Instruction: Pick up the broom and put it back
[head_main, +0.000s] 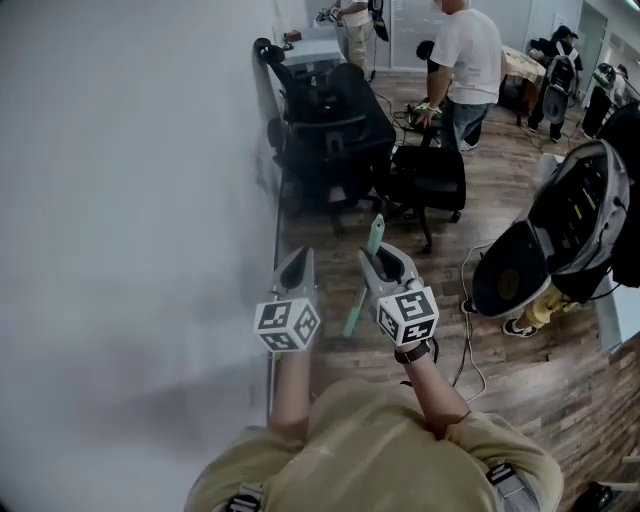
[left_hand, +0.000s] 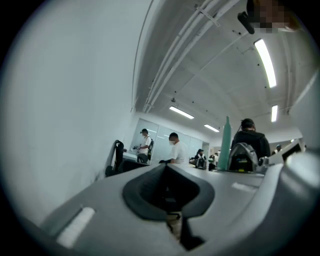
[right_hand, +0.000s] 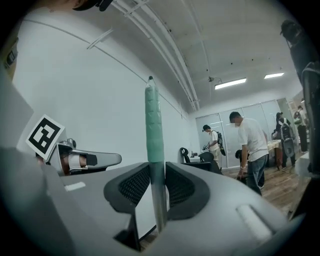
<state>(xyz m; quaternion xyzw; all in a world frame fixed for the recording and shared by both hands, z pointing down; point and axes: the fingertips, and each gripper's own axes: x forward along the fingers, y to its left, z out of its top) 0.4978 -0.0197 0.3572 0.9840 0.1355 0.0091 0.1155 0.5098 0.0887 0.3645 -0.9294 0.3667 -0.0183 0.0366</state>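
Observation:
The broom shows only as its handle: a pale green grip (head_main: 375, 235) on a grey shaft, standing nearly upright. My right gripper (head_main: 386, 266) is shut on it, and in the right gripper view the shaft (right_hand: 154, 125) is pinched between the two dark pads (right_hand: 134, 186) just below the green grip. The broom's head is hidden. My left gripper (head_main: 296, 268) is level beside it on the left, jaws together with nothing in them; it also shows side-on as the left gripper (right_hand: 82, 161). From the left gripper (left_hand: 167, 172), the green handle (left_hand: 225, 145) stands to the right.
A white wall (head_main: 130, 200) runs close along my left. Black office chairs (head_main: 335, 140) stand against it ahead. A person in a white shirt (head_main: 468, 50) bends over farther on. A black and grey pack (head_main: 565, 225) and a loose cable (head_main: 470, 330) lie at the right on the wood floor.

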